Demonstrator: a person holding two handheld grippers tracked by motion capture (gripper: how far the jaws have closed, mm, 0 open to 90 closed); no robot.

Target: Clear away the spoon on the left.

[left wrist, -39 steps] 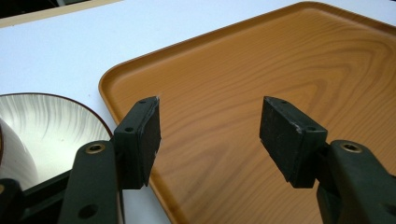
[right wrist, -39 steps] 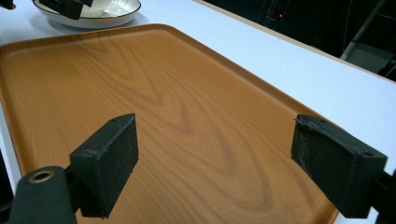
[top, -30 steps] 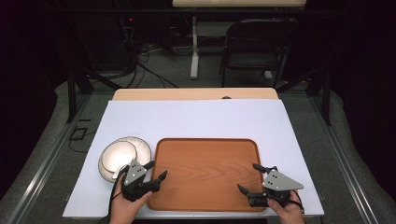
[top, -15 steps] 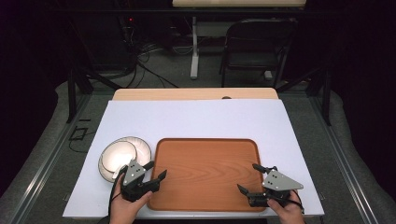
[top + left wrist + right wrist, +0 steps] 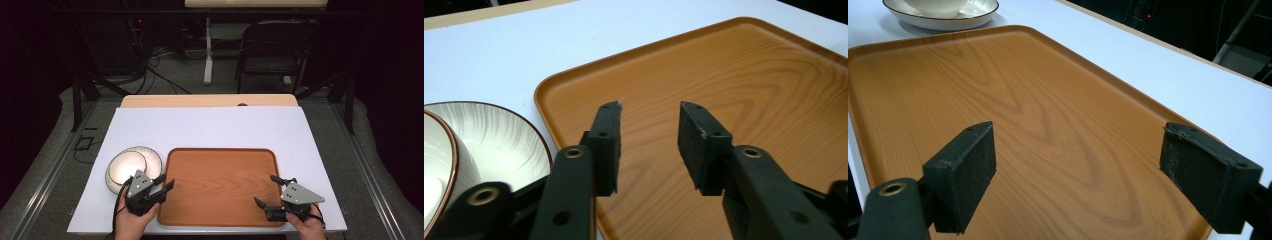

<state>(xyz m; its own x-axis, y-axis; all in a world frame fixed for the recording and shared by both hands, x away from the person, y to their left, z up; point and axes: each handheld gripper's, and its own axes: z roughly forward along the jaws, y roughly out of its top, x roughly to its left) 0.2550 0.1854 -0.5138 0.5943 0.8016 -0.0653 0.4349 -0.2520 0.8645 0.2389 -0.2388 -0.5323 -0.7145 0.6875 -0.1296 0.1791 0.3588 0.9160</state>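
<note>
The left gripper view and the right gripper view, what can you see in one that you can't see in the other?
Left gripper view alone: the left gripper, jaws with a narrow empty gap, having just been closing. Right gripper view alone: the right gripper, jaws wide apart, and dark equipment beyond the table edge. Both share: the wooden tray, the white table cover and the bowl on its plate beside the tray.

I see the rectangular wooden tray (image 5: pixel 220 185) lying on the white sheet-covered table (image 5: pixel 210 130); the ribbed white bowl on its plate (image 5: pixel 134 167) sits just left of it; my left gripper (image 5: pixel 162 186) hangs over the tray's near-left corner, my right gripper (image 5: pixel 267 192) over its near-right.
</note>
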